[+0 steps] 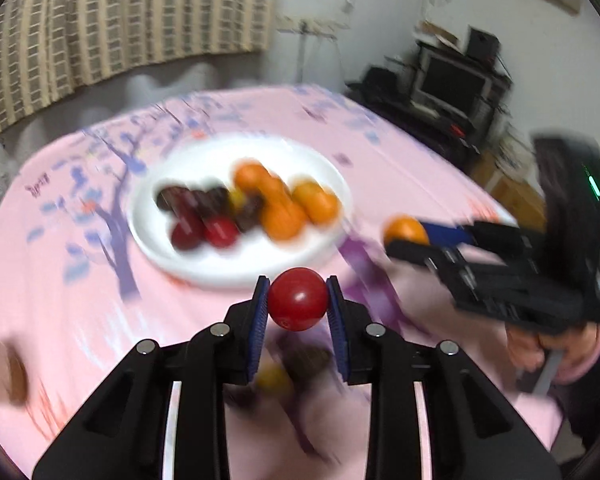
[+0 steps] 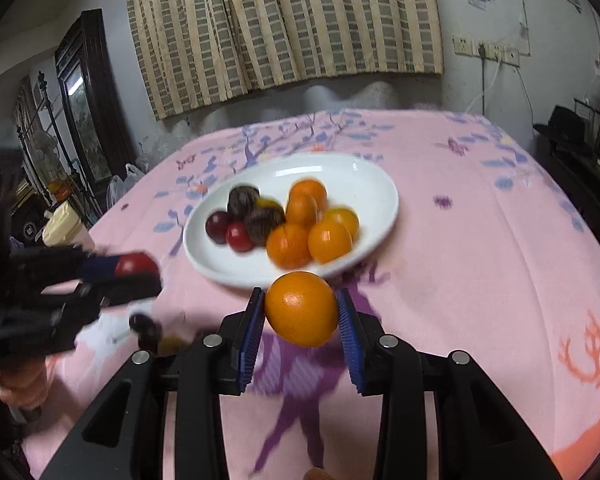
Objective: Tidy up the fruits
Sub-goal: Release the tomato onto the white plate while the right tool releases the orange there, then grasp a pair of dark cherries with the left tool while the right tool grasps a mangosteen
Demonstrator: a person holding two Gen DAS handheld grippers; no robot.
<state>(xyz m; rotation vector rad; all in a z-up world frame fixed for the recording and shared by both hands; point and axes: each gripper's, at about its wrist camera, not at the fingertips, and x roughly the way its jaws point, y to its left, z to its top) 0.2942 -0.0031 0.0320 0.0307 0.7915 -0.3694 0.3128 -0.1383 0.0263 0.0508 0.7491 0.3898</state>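
pink tablecloth (image 2: 480, 240) with purple tree prints covers the whole table, the biggest thing in both views. on it, towards the far side, sits a white plate (image 2: 352, 176), already loaded in two groups: dark and red fruits (image 2: 242, 218) to its left, orange fruits (image 2: 312, 224) to its right, the two clusters touching in the middle.

next in size, the right gripper (image 2: 302, 312) hovers over the cloth just in front of the plate's near rim, its blue pads pressed on either side of an orange (image 2: 302, 308). it is also seen from the left wrist view (image 1: 406, 236), reaching in from the right.

the left gripper (image 1: 298, 300) has its jaws narrow and clamped on a red cherry tomato (image 1: 298, 298), held clear of the cloth near the plate's near edge. the left wrist view is smeared with motion blur, so fine detail of the plate is lost there.

smallest, a few loose fruits (image 2: 150, 330) lie on the cloth below the left gripper: something dark and something yellowish, too blurred to name.

judged from this, the step in hand is carrying, with both fruits lifted and neither on the plate. the next move calls for taking each over the rim to its matching colour group, the tomato left, the orange right, and lowering before release so neither rolls off or knocks the piles.
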